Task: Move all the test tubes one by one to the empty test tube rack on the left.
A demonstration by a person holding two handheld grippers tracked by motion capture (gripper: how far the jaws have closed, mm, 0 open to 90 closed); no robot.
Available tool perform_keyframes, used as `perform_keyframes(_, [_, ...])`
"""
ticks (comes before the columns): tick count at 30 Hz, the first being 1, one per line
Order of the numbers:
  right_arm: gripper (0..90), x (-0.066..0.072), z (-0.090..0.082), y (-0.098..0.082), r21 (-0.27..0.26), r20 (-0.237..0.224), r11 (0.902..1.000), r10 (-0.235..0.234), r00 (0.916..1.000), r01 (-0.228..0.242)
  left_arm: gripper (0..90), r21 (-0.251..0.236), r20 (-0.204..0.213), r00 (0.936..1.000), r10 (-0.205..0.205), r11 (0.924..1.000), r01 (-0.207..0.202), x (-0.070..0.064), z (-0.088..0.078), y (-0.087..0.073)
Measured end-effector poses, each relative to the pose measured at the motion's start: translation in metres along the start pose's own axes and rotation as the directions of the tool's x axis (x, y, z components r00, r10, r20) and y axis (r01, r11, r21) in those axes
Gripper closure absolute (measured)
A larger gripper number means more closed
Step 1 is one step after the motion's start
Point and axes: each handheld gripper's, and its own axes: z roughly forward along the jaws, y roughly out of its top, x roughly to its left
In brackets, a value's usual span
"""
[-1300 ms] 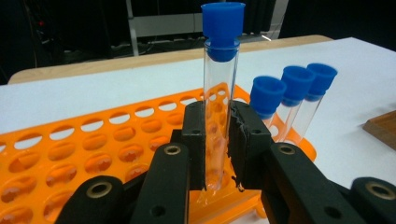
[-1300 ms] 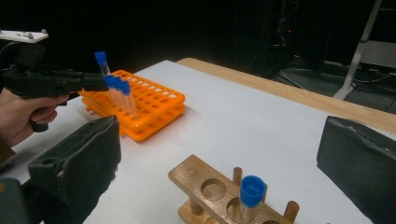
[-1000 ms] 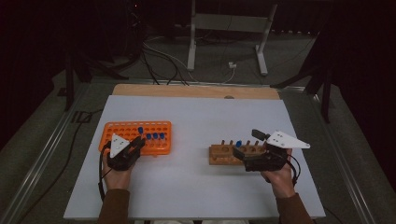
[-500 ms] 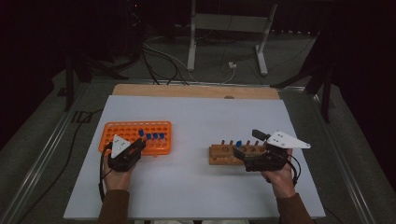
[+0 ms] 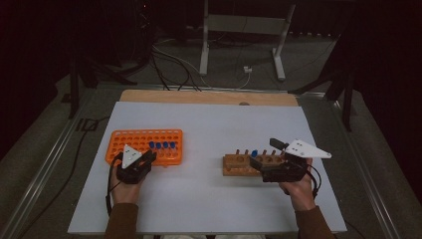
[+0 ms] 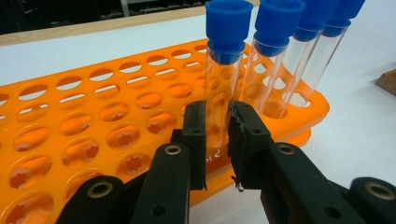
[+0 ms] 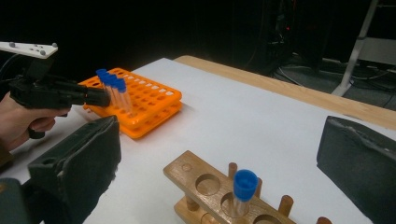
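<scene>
Your left gripper was clamped on the nearest tube in the orange rack; the right gripper gaped wide — lifting straight up looked best, keeping neighbours clear.

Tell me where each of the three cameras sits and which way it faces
High view: above the person's side, looking forward and down on the table; both forearms enter below.
Left gripper view: on the left gripper, facing the orange rack; its jaws clamp a blue-capped tube.
Right gripper view: on the right gripper, jaws wide, over the wooden rack.
Shared: both racks appear in the high and right gripper views.
</scene>
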Motion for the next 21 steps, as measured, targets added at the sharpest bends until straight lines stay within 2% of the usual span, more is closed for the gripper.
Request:
perform_keyframes(5, [0.1, -0.002, 0.0, -0.001, 0.002, 0.005, 1.0, 0.006, 1.0, -0.006, 78.5, 0.001, 0.001, 1.0, -0.007, 1.0, 0.007, 0.0, 0.0, 0.0])
perform_keyframes(8, [0.1, -0.003, 0.001, -0.002, 0.005, 0.008, 1.0, 0.007, 0.9999, -0.008, 77.3, -0.002, 0.018, 0.9996, -0.02, 0.9998, 0.02, 0.002, -0.001, 0.0])
perform_keyframes(13, [0.1, -0.005, 0.004, -0.004, 0.015, 0.011, 0.9998, 0.012, 0.9999, -0.012, 65.8, -0.033, 0.052, 0.9972, -0.054, 0.9979, 0.056, 0.005, -0.007, 0.001])
perform_keyframes(18, [0.1, -0.008, 0.006, -0.007, 0.024, 0.017, 0.9995, 0.021, 0.9996, -0.021, 54.8, -0.057, 0.044, 0.9971, -0.062, 0.9963, 0.064, 0.006, -0.014, 0.003])
perform_keyframes(21, [0.2, -0.011, 0.007, -0.01, 0.032, 0.019, 0.9989, 0.032, 0.9993, -0.033, 52.3, -0.061, 0.058, 0.9962, -0.065, 0.9957, 0.069, 0.006, -0.016, 0.004])
